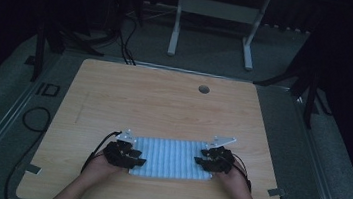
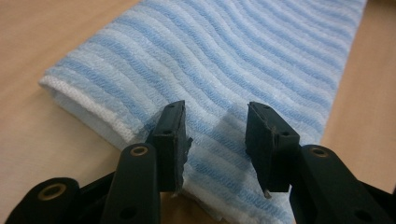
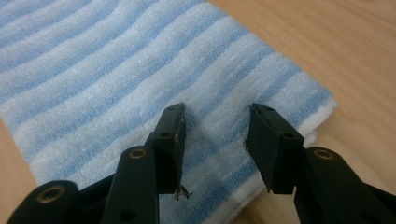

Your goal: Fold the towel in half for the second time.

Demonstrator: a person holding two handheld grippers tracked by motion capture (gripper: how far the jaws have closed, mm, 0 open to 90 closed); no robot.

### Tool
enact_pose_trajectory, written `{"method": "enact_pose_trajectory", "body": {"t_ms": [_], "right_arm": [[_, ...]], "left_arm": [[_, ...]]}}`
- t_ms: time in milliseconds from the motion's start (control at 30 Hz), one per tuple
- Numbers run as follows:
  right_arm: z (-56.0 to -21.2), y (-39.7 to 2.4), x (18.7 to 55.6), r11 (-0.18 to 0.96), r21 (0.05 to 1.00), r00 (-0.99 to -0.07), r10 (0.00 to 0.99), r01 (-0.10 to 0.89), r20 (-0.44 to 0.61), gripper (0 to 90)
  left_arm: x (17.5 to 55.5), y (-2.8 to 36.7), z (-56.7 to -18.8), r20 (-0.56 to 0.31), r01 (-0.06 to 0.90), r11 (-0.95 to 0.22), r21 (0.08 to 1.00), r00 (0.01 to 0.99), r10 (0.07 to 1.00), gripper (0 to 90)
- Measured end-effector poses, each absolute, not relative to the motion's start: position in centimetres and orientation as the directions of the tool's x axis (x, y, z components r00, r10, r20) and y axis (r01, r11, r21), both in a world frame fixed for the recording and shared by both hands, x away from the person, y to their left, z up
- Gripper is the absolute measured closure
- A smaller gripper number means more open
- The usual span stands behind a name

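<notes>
Towel folded, flat on near table edge; next fold not begun.
Left gripper and right gripper spread over opposite towel ends, pinching nothing yet.

Left claw low, jaws apart; right claw low, jaws apart; forearms converging from below.
</notes>
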State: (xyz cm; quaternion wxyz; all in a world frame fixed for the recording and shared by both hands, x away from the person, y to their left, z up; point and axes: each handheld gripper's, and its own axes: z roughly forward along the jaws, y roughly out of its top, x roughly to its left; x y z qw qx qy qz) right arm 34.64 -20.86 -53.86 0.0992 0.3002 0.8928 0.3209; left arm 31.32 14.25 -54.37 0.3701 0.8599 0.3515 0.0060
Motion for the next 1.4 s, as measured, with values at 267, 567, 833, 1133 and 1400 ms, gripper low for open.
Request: {"method": "enact_pose_trajectory", "body": {"t_ms": [267,567,833,1133,1400], "right_arm": [[-53.9,-20.3,37.4,0.600,0.636,-0.786,0.618,0.486,0.017,54.5],[-53.9,-19.4,40.4,0.581,0.633,-0.764,0.644,0.512,0.027,53.9],[-53.9,-18.5,42.4,0.567,0.632,-0.754,0.656,0.529,0.042,52.5],[-53.8,-17.9,44.2,0.557,0.625,-0.742,0.668,0.547,0.054,52.3],[-53.4,-17.8,44.0,0.540,0.638,-0.735,0.676,0.549,0.061,44.9]], "left_arm": [[34.1,14.5,-54.3,-0.226,0.601,-0.476,0.643,0.742,0.632,57.7],[37.0,15.0,-54.3,-0.213,0.613,-0.465,0.639,0.722,0.659,57.6],[39.1,15.5,-54.2,-0.207,0.630,-0.454,0.630,0.700,0.684,57.2],[41.1,15.7,-54.1,-0.205,0.652,-0.435,0.621,0.671,0.713,56.2],[40.8,15.5,-53.5,-0.196,0.644,-0.417,0.641,0.663,0.723,51.5]]}}
